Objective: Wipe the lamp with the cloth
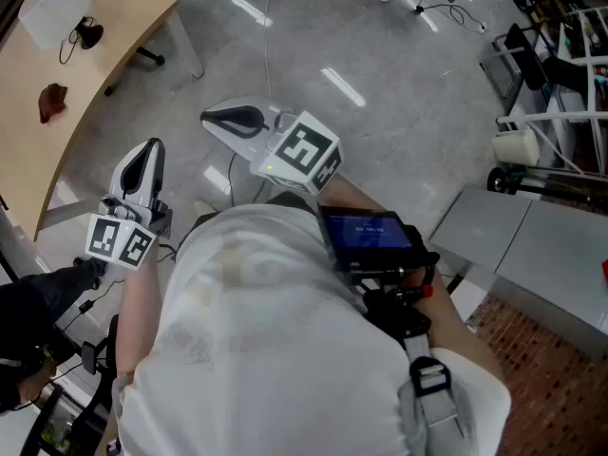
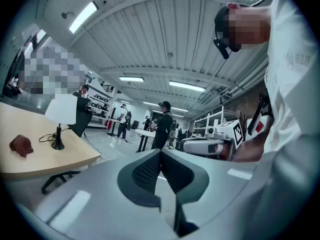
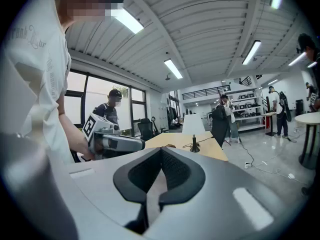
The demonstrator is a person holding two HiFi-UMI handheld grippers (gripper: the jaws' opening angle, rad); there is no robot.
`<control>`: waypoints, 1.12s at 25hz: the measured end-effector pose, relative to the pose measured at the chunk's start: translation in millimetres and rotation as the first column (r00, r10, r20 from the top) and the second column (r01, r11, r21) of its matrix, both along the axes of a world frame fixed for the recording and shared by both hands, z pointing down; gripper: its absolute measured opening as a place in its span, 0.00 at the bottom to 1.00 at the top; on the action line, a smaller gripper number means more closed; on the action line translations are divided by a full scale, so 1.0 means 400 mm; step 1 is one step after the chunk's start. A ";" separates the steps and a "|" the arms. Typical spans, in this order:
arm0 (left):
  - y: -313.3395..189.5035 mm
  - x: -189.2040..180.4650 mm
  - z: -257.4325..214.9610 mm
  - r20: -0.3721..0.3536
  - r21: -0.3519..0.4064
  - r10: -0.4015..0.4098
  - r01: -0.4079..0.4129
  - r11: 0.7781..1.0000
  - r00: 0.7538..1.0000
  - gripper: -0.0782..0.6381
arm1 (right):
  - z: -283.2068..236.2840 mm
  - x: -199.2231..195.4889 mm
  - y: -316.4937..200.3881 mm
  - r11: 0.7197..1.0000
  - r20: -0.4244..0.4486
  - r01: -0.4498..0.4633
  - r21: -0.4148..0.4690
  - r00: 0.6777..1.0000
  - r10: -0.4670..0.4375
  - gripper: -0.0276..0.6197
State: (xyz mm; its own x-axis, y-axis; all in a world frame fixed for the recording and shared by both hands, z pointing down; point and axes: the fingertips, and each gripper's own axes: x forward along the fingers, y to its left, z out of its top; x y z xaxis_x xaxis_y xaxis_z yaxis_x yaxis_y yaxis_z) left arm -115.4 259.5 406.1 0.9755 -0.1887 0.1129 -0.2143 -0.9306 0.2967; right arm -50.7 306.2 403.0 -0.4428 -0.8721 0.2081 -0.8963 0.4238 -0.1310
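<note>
Well back from the counter [image 1: 104, 55], left gripper [image 1: 147, 155] and right gripper [image 1: 223, 118] jaws clenched empty, we should step in and open one over the cloth [image 1: 52, 101], lamp [image 1: 55, 12] afterwards.

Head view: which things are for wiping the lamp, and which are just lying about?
For the job: lamp, cloth, both on the wooden table; left hand-held gripper and right hand-held gripper, both shut and empty.
Just lying about: white roll, white rack, grey cabinets.
</note>
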 end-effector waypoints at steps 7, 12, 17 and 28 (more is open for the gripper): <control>0.089 0.051 0.004 0.022 0.019 -0.059 0.059 0.998 0.998 0.11 | -0.014 0.093 0.090 0.998 0.023 0.009 0.059 1.000 -0.010 0.06; 0.183 0.127 0.047 0.042 -0.004 -0.072 0.072 0.997 0.997 0.11 | 0.005 0.194 0.185 0.998 0.078 -0.013 0.065 0.997 0.008 0.06; 0.188 0.110 0.079 0.036 -0.007 -0.103 0.104 0.995 0.994 0.11 | 0.073 0.181 0.190 1.000 0.125 -0.015 0.027 0.992 0.011 0.06; 0.153 -0.006 0.092 0.110 0.002 -0.258 0.259 0.966 0.960 0.11 | 0.106 0.123 0.138 0.994 0.168 0.107 -0.005 0.980 -0.105 0.06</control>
